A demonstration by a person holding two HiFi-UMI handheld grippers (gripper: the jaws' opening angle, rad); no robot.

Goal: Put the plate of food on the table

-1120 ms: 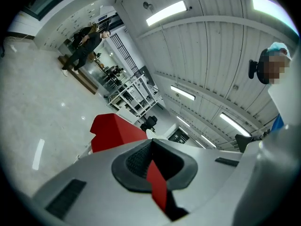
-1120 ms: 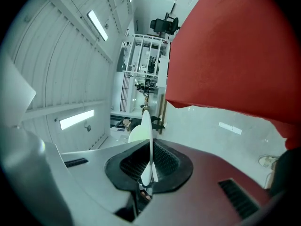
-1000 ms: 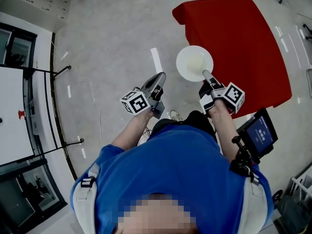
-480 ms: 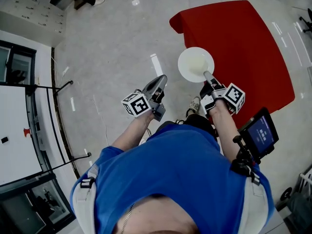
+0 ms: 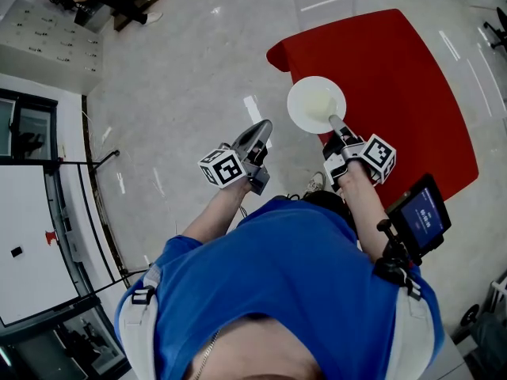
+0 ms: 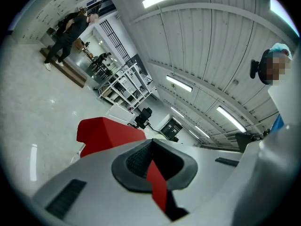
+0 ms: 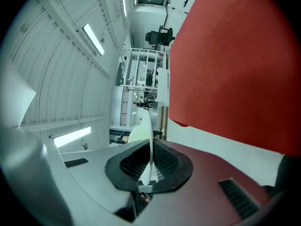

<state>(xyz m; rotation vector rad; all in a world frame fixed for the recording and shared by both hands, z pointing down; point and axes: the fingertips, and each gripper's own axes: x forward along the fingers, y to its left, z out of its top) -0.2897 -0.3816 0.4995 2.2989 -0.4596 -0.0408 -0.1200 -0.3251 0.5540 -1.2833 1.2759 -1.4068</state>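
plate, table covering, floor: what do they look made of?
Plate: smooth white, thin rim; ceramic or melamine, can't tell which.
Table covering: matte red cloth, draped at the corner.
Floor: polished grey stone or tile, mirrors ceiling lights.

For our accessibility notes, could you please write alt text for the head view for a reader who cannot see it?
Seen from above, a person dressed in blue holds a white plate by its rim in the right gripper, at the edge of a red table. The left gripper is beside it, empty, above a grey floor.
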